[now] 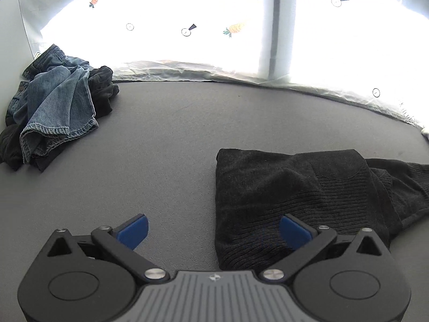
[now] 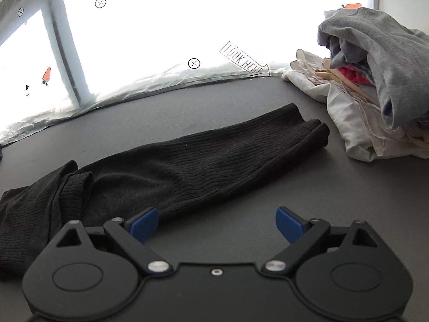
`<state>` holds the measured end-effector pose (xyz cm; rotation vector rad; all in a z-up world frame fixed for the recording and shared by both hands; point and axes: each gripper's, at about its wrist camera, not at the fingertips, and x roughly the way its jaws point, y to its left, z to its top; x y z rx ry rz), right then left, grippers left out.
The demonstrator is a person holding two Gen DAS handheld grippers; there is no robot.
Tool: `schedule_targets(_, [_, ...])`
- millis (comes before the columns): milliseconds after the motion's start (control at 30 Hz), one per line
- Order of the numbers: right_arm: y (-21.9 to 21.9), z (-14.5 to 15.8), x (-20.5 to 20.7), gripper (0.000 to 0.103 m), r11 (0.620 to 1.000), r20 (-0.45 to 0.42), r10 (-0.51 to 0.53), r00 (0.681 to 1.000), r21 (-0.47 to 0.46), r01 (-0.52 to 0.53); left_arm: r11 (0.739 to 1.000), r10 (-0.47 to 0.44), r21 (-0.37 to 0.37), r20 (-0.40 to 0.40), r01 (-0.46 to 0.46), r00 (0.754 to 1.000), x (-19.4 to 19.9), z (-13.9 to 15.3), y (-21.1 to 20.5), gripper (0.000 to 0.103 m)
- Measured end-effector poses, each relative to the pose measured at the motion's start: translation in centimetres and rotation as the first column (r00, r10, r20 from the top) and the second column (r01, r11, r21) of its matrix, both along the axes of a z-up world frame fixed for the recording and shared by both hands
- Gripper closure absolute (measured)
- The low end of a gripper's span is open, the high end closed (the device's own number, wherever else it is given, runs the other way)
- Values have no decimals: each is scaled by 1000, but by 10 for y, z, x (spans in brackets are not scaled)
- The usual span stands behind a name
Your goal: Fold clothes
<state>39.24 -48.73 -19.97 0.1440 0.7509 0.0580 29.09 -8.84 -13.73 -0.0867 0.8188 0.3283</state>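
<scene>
The black sweater (image 2: 187, 161) lies flat on the grey bench (image 1: 161, 134), and its long axis runs from the folded body on the left to the sleeve cuffs on the right. The left claw (image 1: 213, 230) is spread and empty, hanging over the body's near left edge. The right claw (image 2: 217, 224), also spread and empty, hovers beside the sleeve's near edge, so I judge the right hand nearer to the cuffs.

Left gripper (image 1: 213, 232) at six o'clock, jaws wide, empty. Black ribbed sweater (image 1: 300, 201) at four o'clock on grey table (image 1: 174, 139). Jeans heap (image 1: 53, 107) at nine o'clock, well apart.
</scene>
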Motion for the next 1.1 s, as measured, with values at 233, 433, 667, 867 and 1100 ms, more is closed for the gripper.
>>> schedule_targets(233, [-65, -17, 36, 40, 984, 0, -153, 988, 89, 152, 998, 62, 19, -107, -60, 992, 36, -9, -3, 0])
schedule_targets(433, [-88, -24, 67, 39, 967, 54, -201, 978, 172, 189, 994, 54, 107, -246, -28, 968, 54, -36, -13, 0])
schedule_targets(667, [-97, -25, 93, 69, 923, 18, -309, 951, 246, 295, 995, 35, 95, -264, -10, 964, 60, -40, -11, 0])
schedule_targets(867, [-138, -43, 60, 89, 406, -121, -463, 878, 852, 331, 976, 107, -160, -241, -148, 965, 52, -48, 24, 0])
schedule_targets(1100, [-105, -38, 16, 89, 36, -182, -467, 865, 974, 225, 986, 53, -149, -167, -78, 985, 41, -50, 22, 0])
